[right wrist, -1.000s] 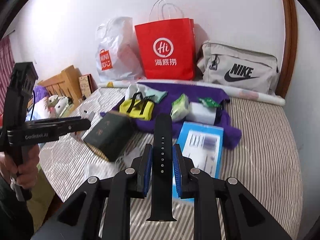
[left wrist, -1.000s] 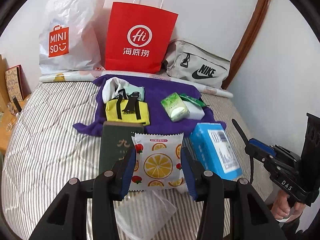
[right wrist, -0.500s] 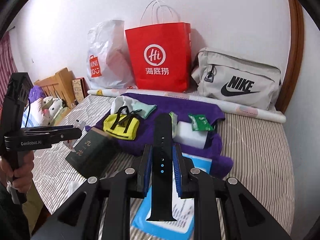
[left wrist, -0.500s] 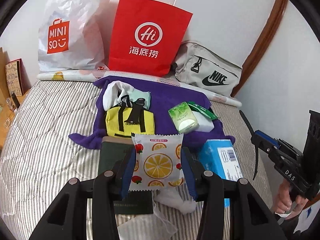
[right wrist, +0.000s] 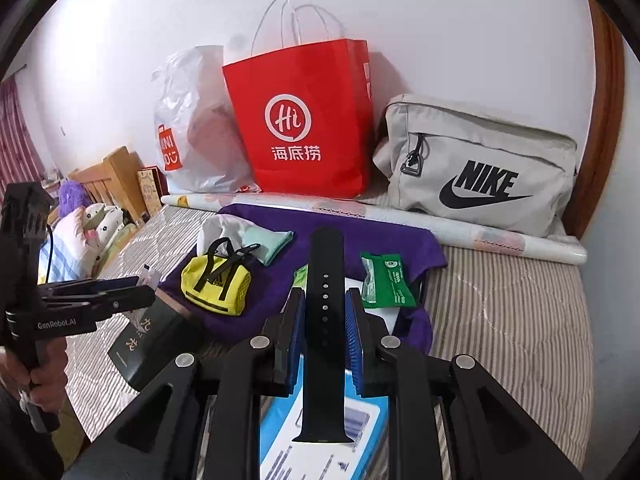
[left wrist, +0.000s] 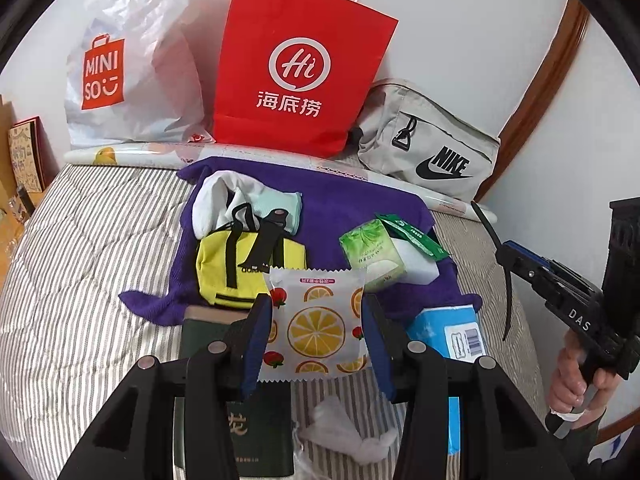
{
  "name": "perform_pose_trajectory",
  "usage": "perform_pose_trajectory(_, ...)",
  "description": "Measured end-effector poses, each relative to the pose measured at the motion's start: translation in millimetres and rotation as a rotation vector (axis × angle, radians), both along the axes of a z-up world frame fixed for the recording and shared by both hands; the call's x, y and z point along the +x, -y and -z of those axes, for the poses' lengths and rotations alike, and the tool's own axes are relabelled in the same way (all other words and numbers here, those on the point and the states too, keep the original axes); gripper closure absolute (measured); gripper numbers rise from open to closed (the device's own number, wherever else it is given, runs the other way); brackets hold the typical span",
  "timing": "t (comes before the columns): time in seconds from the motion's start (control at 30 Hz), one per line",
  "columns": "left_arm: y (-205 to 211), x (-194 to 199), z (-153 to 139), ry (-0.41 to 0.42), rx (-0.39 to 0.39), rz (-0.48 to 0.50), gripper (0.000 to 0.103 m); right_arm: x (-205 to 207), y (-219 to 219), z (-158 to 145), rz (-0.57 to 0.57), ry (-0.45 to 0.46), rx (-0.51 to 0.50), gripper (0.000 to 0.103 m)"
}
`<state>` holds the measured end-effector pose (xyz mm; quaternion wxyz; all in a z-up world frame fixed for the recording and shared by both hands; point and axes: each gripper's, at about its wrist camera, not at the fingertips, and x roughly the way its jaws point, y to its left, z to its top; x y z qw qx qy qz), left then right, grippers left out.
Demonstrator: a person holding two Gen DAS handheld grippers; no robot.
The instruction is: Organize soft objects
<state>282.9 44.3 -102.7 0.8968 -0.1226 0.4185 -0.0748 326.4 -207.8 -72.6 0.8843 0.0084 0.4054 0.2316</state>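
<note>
Orange-slice-printed white packet (left wrist: 318,322), black strap (right wrist: 325,320), purple towel (left wrist: 352,208), striped bedsheet (left wrist: 80,280).

Between the left jaws: glossy plastic sachet (left wrist: 318,322), crinkle-cut edges. Between the right jaws: matt black rubbery strap (right wrist: 325,320), smooth, punched with holes. Beyond the jaws: purple towel (left wrist: 352,208), fuzzy cloth; yellow pouch (left wrist: 240,272), woven fabric; shiny green wrapper (right wrist: 386,280). Farther back: red bag (left wrist: 300,72) of smooth matt paper, white bag (left wrist: 132,64) of thin crinkled plastic, grey bag (right wrist: 480,164) of matt canvas. Beneath the jaws: striped quilted bedcover (left wrist: 80,280); blue box (left wrist: 456,332), smooth card; dark booklet (right wrist: 148,340), matt cover.
</note>
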Motion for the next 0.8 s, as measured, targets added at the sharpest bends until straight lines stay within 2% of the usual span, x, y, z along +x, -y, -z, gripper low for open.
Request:
perform_pose_trajectory(0.6, -13.0, 73.3, 21.4, -0.062, 0.025, 0.046, 0.058, 62.5, -11.7, 40.7, 0.039, -0.105, 0.012, 0.082)
perform_pose_trajectory(0.8, -23.0, 92.5, 37.4, -0.111, 0.048, 0.034, 0.058, 77.9, -23.3, 54.2, 0.036, -0.140, -0.039, 0.082)
